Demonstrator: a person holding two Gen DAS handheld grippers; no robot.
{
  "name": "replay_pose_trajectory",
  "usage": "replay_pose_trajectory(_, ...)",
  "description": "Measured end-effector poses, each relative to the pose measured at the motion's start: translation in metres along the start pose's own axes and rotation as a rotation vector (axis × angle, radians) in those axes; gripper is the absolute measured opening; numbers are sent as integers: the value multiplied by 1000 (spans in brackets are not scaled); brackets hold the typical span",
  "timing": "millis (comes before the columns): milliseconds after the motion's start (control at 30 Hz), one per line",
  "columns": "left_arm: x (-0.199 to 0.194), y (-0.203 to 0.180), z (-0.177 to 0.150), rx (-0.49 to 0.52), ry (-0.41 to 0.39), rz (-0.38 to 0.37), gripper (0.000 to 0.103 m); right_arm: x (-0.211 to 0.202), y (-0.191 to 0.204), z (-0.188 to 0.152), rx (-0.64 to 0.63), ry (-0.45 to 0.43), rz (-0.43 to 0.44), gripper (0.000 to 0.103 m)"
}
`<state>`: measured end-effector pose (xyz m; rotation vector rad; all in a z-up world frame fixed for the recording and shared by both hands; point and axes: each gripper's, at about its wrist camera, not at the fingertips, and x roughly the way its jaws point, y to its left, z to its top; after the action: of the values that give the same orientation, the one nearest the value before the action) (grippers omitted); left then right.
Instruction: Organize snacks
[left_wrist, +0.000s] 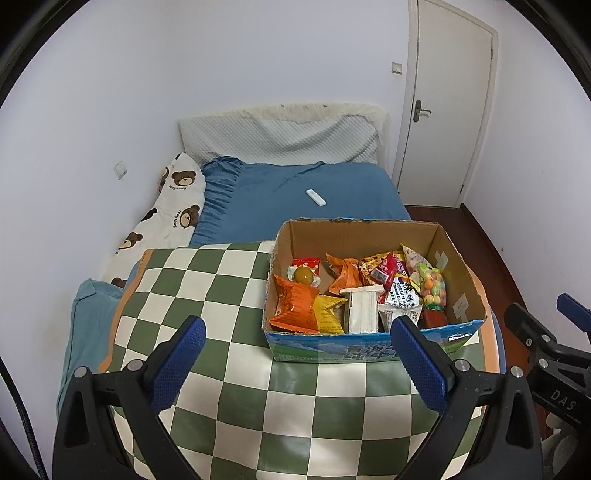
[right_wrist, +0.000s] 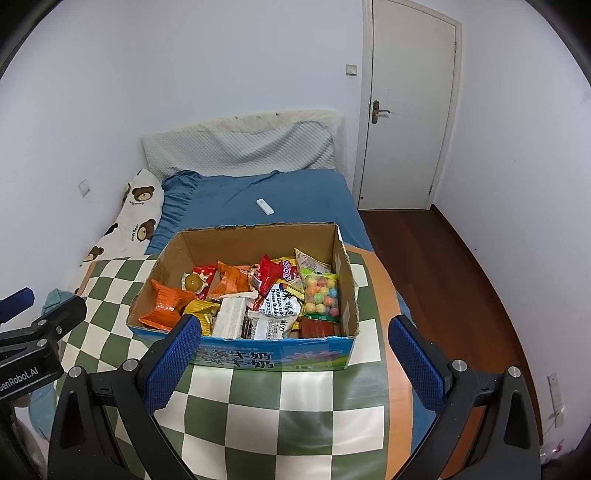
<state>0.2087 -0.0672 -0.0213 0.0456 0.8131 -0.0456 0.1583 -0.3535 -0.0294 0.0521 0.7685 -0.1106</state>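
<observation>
The snacks all lay inside the box, which stood on the checked mat at the foot of the bed — none was seen on the mat. This fits a finished sorting as well as one to come. The left gripper and the right gripper were both spread wide, holding nothing, and hovered before the box — probably to keep it in reach.
</observation>
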Motion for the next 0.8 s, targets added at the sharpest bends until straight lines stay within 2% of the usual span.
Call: replay_pose_trajectory(800, 1, 0, -4, 2, 9, -7, 103, -5, 0, -2, -7, 4, -6, 103)
